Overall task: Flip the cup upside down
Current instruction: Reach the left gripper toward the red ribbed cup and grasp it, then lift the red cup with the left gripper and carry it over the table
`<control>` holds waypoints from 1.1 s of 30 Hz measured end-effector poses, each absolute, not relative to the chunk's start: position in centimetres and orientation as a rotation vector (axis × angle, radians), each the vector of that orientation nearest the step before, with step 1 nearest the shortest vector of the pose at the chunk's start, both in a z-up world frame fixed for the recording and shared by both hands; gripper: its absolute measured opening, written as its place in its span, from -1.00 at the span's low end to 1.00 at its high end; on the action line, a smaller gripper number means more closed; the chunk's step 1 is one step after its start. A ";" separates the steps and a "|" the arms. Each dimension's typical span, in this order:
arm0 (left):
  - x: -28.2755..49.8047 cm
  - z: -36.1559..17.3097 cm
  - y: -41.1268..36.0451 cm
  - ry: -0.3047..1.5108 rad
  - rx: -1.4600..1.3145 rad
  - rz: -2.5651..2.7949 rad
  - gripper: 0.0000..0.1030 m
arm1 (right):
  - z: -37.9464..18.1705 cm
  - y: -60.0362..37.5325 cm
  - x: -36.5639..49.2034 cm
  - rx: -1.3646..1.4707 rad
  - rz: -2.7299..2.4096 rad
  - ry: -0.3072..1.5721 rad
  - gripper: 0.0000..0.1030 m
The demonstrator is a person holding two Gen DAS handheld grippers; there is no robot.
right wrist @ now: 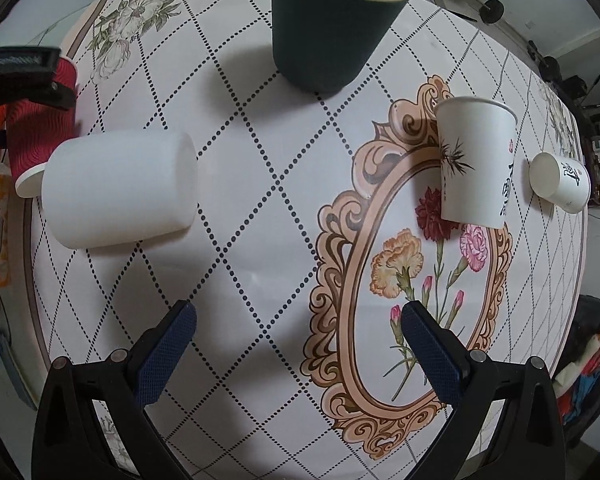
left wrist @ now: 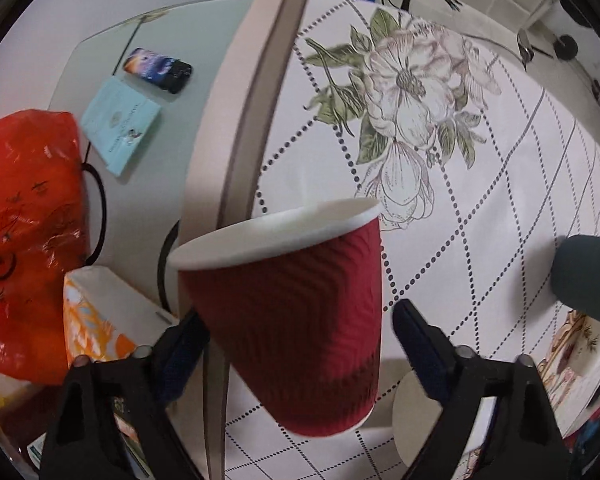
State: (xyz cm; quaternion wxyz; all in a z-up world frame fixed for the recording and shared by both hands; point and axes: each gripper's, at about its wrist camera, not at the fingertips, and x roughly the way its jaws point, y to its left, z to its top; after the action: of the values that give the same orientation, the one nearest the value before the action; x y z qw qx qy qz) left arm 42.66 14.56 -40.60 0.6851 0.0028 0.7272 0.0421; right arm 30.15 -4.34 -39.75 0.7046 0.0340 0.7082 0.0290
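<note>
Ribbed red paper cup (left wrist: 296, 320), white rim tilting up and leftward, is sitting between the fingers of the left claw (left wrist: 300, 330); the left blue pad is touching its wall, the right pad standing just clear, so a firm grip cannot be told. Beyond the cup, the glossy floral worktop (left wrist: 480, 184) is spreading out. Right claw (right wrist: 298, 328) is hovering wide and empty over the worktop, facing a smooth white mug (right wrist: 120, 188) lying sideways and a dark green cup (right wrist: 332, 28).
</note>
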 end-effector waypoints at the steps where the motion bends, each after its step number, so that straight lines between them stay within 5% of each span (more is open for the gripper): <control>1: 42.5 -40.8 14.5 1.629 0.016 0.094 0.72 | -39.7 -4.4 30.2 0.076 0.065 1.576 1.00; 4: 41.9 -41.2 14.4 1.625 0.041 0.097 0.53 | -39.8 -4.4 30.0 0.079 0.065 1.576 1.00; 16: 41.6 -40.7 14.3 1.591 0.095 0.113 0.49 | -39.9 -5.3 29.7 0.102 0.056 1.566 1.00; 33: 35.2 -27.9 8.5 1.459 0.100 -0.023 0.49 | -39.8 -12.7 24.4 0.181 0.013 1.527 1.00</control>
State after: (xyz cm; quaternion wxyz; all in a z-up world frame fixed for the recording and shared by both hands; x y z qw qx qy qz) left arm 35.22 8.49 -27.88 0.7443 0.0457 0.6661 -0.0106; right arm 24.41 -12.71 -39.82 0.7188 0.0819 0.6903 0.0057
